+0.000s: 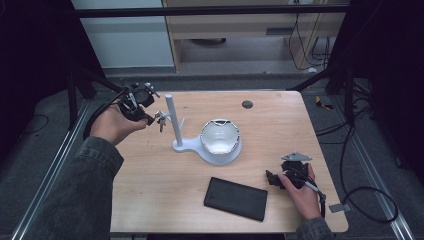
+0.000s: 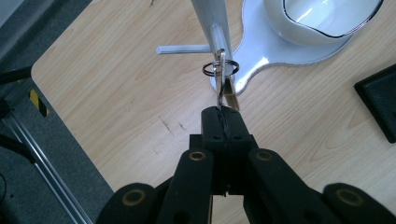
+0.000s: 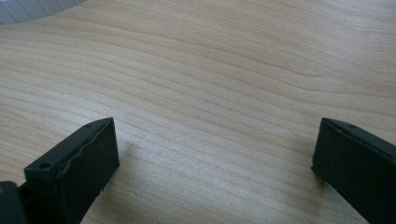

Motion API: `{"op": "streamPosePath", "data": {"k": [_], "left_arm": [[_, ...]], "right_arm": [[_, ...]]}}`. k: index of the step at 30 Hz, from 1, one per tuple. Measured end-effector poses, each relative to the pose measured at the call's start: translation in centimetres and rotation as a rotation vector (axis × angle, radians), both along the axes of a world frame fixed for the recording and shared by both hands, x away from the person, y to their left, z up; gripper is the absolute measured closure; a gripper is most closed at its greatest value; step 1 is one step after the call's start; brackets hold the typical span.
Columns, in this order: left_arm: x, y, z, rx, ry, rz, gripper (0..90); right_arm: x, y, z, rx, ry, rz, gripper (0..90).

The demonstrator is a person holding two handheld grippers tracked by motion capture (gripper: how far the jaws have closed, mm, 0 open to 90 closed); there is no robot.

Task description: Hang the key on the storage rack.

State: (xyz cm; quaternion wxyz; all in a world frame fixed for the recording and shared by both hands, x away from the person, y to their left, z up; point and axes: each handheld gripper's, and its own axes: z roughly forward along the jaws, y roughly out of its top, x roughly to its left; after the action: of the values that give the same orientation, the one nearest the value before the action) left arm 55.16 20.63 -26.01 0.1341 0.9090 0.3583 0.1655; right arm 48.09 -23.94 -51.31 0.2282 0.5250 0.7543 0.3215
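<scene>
A white stand [image 1: 172, 120] with a tall post and short side pegs stands left of the table's middle. My left gripper [image 1: 148, 119] is beside the post, shut on a silver key [image 2: 219, 93]. The key's ring [image 2: 220, 68] sits at the end of one peg [image 2: 217, 39], apparently looped over it; a second key [image 2: 231, 95] dangles from the same ring. In the left gripper view the jaws [image 2: 224, 114] are pressed together with the key blade between them. My right gripper [image 1: 272, 178] rests low on the table near the front right, open, with bare wood between its fingers [image 3: 215, 154].
A white bowl [image 1: 220, 137] with a dark rim sits on the stand's round base [image 2: 266, 60]. A flat black case [image 1: 236, 198] lies near the front edge, left of the right gripper. A small dark grommet [image 1: 247, 104] marks the table [image 1: 150, 190] at the back.
</scene>
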Motion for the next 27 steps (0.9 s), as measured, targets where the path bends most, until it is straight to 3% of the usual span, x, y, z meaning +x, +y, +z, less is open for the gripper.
{"op": "streamPosePath", "data": {"k": [7,10,12,14,20,22,27], "left_arm": [[0.6,-0.4,-0.6,0.001,0.002,0.005,89.8],[0.4,0.0,-0.8,-0.037,-0.032,0.017,87.4],[0.0,0.5,-0.8,-0.045,-0.078,0.016,79.4],[-0.7,1.1,-1.2,-0.071,-0.095,0.01,77.1],[-2.9,2.7,-3.4,-0.142,-0.186,0.002,56.6],[-3.5,3.0,-4.4,-0.163,-0.199,-0.013,52.2],[-4.6,3.1,-6.9,-0.207,-0.237,-0.032,29.5]], "right_arm": [[0.0,0.0,0.0,0.0,0.002,0.003,0.5],[0.0,0.0,0.0,0.0,0.002,0.005,0.5],[0.0,0.0,0.0,0.0,0.002,0.005,0.5],[-0.1,0.0,0.0,-0.001,0.004,0.006,0.5],[0.0,-0.1,0.0,-0.001,0.003,0.01,0.5],[0.0,-0.1,0.0,0.0,0.003,0.01,0.4],[-0.1,-0.1,0.0,-0.001,0.002,0.009,0.5]]}}
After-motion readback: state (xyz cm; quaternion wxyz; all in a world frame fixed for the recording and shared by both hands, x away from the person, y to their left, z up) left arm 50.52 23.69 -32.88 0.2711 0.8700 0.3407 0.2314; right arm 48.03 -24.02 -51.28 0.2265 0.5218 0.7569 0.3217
